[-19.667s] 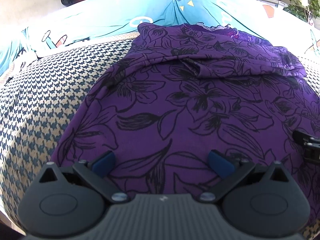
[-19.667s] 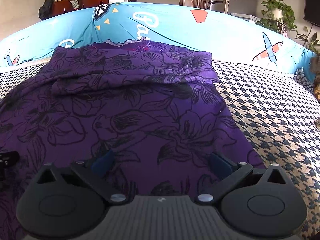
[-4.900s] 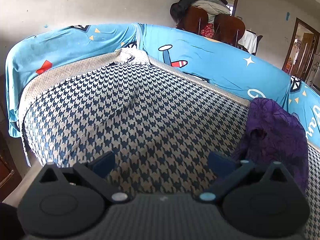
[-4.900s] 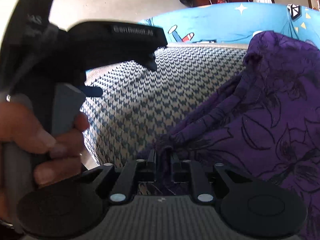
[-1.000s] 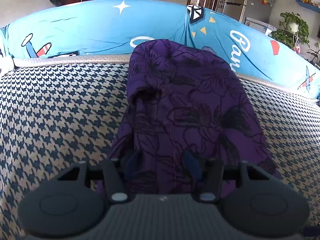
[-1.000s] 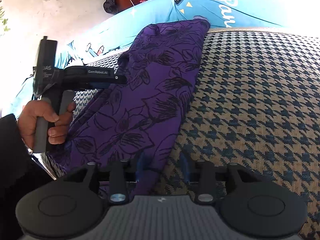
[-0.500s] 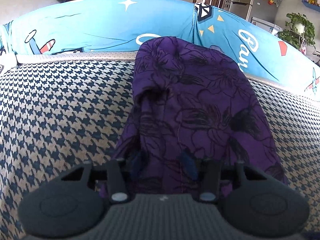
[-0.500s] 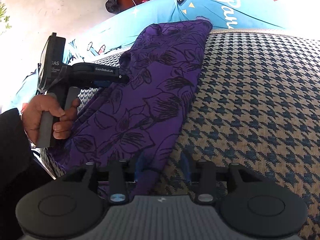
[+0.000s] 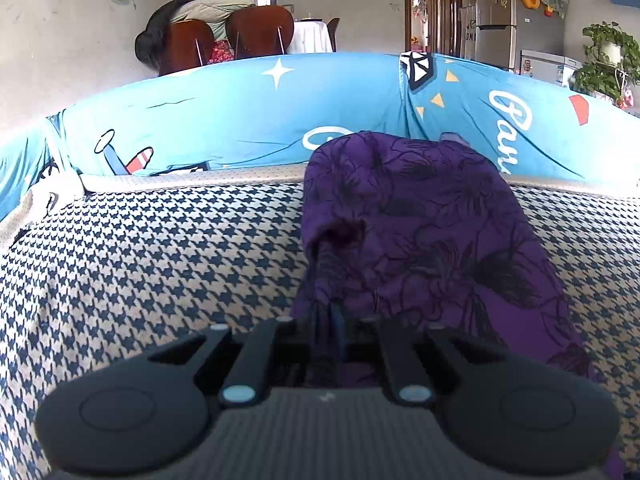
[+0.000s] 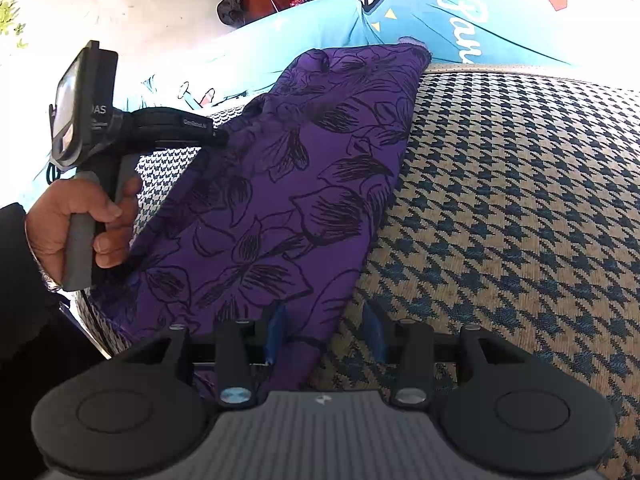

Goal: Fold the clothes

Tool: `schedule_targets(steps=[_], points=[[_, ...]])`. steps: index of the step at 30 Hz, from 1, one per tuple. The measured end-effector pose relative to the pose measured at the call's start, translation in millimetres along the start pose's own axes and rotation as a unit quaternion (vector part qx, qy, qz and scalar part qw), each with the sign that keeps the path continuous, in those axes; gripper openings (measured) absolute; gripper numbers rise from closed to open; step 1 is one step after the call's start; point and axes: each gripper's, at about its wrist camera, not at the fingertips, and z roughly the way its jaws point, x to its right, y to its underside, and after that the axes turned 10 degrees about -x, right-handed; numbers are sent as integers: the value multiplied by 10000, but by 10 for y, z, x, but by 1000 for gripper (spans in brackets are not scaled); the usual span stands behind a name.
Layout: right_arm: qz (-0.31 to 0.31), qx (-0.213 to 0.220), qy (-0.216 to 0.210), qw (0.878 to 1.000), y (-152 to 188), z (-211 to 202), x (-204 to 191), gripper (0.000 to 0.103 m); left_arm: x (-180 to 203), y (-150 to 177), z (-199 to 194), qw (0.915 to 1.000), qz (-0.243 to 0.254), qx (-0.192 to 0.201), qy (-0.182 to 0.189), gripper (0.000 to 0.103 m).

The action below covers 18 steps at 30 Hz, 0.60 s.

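Note:
A purple garment with black flower outlines [image 9: 420, 240] lies folded into a long strip running from the near edge of the sofa seat to its backrest. My left gripper [image 9: 328, 320] is shut on the near left edge of the purple garment, a pinch of fabric bunched between its pads. In the right wrist view the left gripper [image 10: 216, 136] reaches in from the left, held by a hand [image 10: 76, 224]. My right gripper [image 10: 324, 320] sits at the near right corner of the garment [image 10: 288, 184]; its jaws are opening, the corner lying loose between them beside the left pad.
The seat wears a blue-and-cream houndstooth cover [image 9: 160, 260], wide on both sides of the garment [image 10: 520, 200]. A bright blue printed cover [image 9: 240, 120] drapes the backrest. Behind it stand brown chairs [image 9: 240, 36] with piled clothes, and a plant [image 9: 604, 60].
The left jaws have closed onto the garment's near edge, and the left view has tipped upward. The right jaws have widened slightly; the right hand has stayed put.

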Motion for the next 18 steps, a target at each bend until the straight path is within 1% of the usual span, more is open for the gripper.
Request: schedule_targets(steps=[2,5,7,12,15,17,18], points=[[0,3,-16,10000,4,4,3,46,-35,30,127,9997,-96,-209,-73,9],[-114,5,15,9999,18,-3,-2,48,-52,83,234,9991,-169,-372,-108,10],[-172,9,46,9998,25,-10,-5,49,-53,86,237,9989,-190,-404,-103,11],[-107,-3,16,9999,22,-28,9,49,-187,62,176,9962,-666,-496,255,21],[-58,-10,3,10000,13,-25,1,49,-206,20,67,9957,-785,-314,384,31],[-65,-9,10,10000,12,-21,-11,50,-201,-18,-14,9955,-826,-153,446,40],[-70,-9,14,10000,12,-18,-17,51,-183,-42,-32,9954,-822,-85,476,42]])
